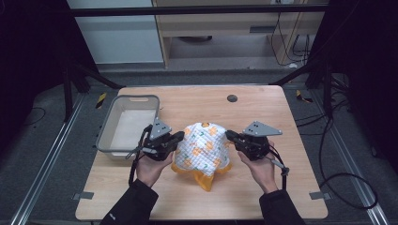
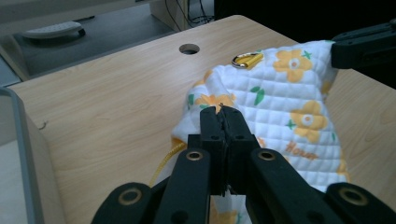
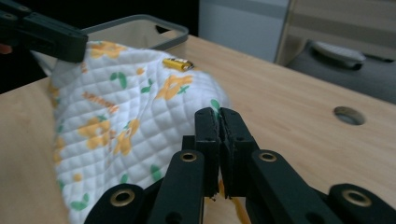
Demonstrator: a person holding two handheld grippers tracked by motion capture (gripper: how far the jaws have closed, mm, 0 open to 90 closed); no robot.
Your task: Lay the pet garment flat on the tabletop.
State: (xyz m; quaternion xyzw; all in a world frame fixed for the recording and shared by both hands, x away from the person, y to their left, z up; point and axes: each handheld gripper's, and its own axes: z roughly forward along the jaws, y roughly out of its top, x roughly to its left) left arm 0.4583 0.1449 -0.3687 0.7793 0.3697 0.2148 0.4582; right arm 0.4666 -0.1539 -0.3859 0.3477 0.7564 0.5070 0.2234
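On the wooden table (image 1: 263, 187) we have both the left gripper (image 1: 179, 137) and right gripper (image 1: 230, 135) clenched on the quilted floral cloth (image 1: 202, 146), lifting it; next, we judge, carry it toward the grey bin (image 1: 105, 127).

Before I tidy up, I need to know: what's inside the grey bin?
The grey bin shows a pale bare floor. Its near corner is hidden behind the left claw.

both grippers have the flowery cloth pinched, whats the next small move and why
Probably carry the quilted cloth left, toward the grey bin. The left gripper and right gripper are each shut on an edge, the cloth hangs bunched between them, and its lower corner sits close to the table.
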